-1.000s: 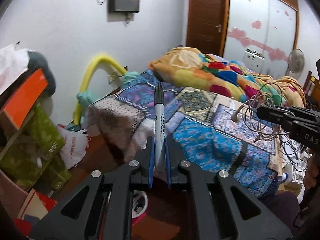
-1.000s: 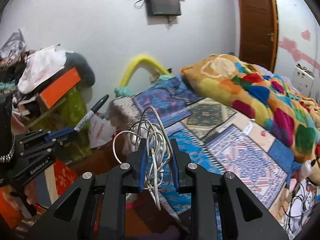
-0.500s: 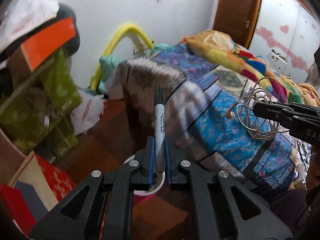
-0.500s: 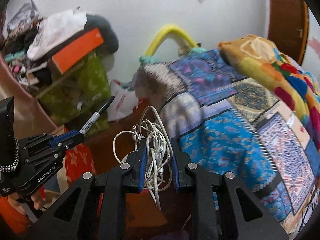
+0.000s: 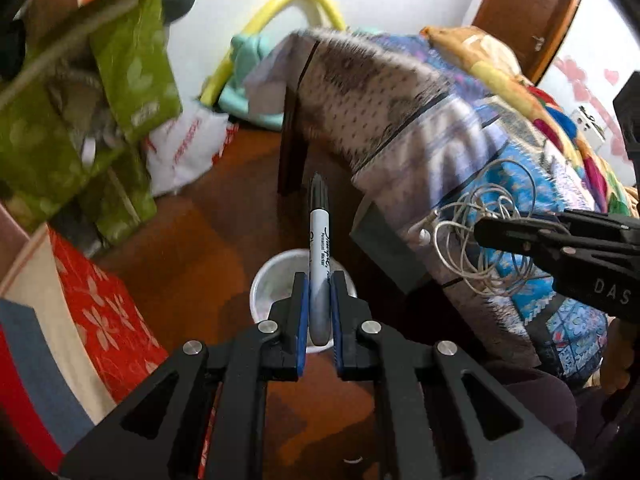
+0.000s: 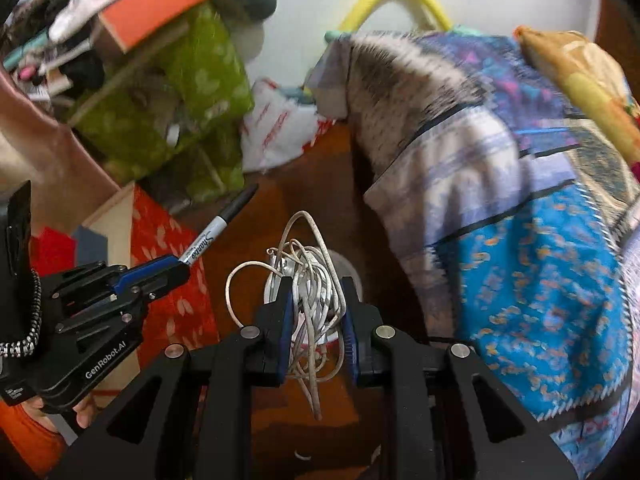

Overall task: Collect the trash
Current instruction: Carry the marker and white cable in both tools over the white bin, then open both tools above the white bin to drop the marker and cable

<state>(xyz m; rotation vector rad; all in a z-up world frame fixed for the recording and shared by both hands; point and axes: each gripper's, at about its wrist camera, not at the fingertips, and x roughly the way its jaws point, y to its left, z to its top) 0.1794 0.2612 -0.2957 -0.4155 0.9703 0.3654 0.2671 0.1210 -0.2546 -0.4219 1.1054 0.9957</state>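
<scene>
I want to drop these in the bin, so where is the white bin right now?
In both wrist views the white bin stands on the brown floor just beyond the gripper fingertips, beside the bed's patterned blanket.

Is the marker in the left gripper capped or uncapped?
Capped. The marker shows a black cap over its far end in both wrist views, with no tip exposed, and the left gripper is shut on its barrel.
</scene>
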